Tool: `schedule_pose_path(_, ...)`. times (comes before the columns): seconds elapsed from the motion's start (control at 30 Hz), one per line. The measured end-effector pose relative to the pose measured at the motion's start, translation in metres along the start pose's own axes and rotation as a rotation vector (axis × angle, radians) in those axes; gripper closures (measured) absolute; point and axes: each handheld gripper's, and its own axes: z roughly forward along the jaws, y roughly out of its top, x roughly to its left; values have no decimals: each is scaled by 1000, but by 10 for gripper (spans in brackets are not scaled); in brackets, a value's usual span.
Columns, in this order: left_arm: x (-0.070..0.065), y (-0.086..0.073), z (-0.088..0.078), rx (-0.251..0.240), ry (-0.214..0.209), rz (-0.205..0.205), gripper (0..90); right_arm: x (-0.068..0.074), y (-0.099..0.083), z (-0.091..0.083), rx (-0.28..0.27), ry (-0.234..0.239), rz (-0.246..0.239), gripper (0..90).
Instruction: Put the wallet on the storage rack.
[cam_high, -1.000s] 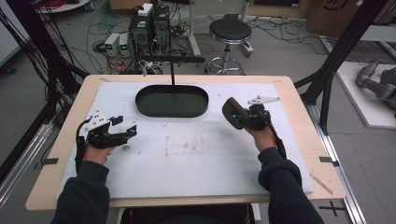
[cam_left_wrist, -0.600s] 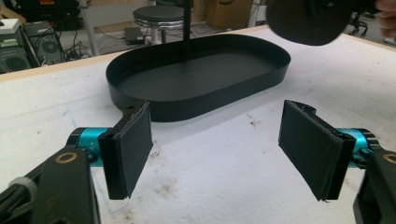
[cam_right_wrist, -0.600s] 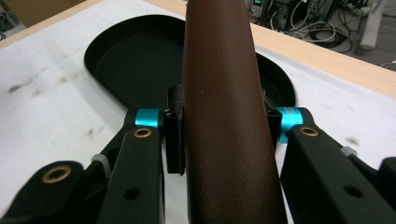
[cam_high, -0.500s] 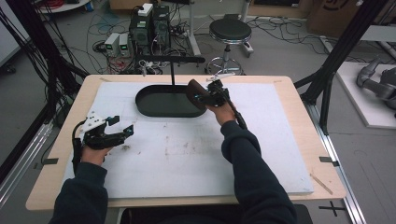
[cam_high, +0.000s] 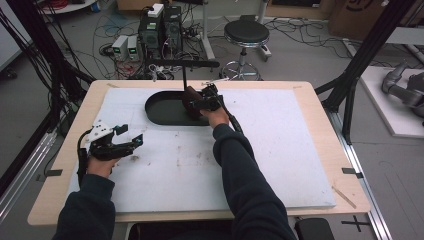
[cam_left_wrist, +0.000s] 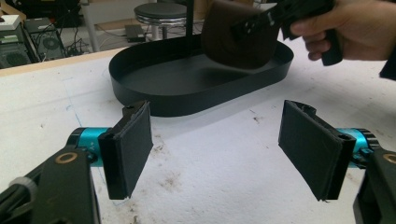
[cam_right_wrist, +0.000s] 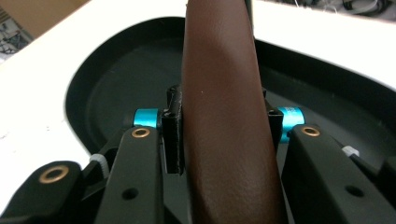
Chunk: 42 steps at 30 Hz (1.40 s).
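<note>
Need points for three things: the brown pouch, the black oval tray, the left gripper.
brown pouch (cam_right_wrist: 224, 140), right gripper view, middle of its leather face.
black oval tray (cam_left_wrist: 154, 100), left gripper view, near outer wall.
left gripper (cam_left_wrist: 217, 151), left gripper view, midway between its open jaws.

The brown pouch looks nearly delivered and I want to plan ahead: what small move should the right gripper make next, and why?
Probably lower it a little and then let go. The right gripper has its jaws pressed on the brown pouch, which hangs above the floor of the black tray, inside its rim and beside the tray's upright post. The left gripper waits open and apart from it.
</note>
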Motion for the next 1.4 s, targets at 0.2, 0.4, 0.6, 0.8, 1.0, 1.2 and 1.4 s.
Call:
schedule_pose_path(0.2, 1, -1, -1, -4, 1, -4, 258, -13, -4, -3, -2, -104, 62, 365)
schedule_pose_path(0.4, 1, -1, 0, 1, 1, -3, 258, -24, 0, -32, 39, -198, 18, 318)
schedule_pose_path(0.6, 0, -1, 1, -3, -2, -4, 258, -34, -7, -80, -31, -190, -20, 318)
schedule_pose_path(0.8, 1, 2, -1, -36, 23, -32, 217, -44, -28, -140, -22, -193, -111, 253)
schedule_pose_path(1.0, -1, 8, -1, -58, 54, -35, 180, -48, -66, -197, -81, -198, -167, 218)
schedule_pose_path(1.2, -4, 10, 4, -59, 47, -15, 181, -50, -107, -235, -140, -245, -209, 216)
schedule_pose_path(1.4, -2, 10, 3, -71, 53, -23, 181, -50, -130, -245, -158, -272, -193, 214)
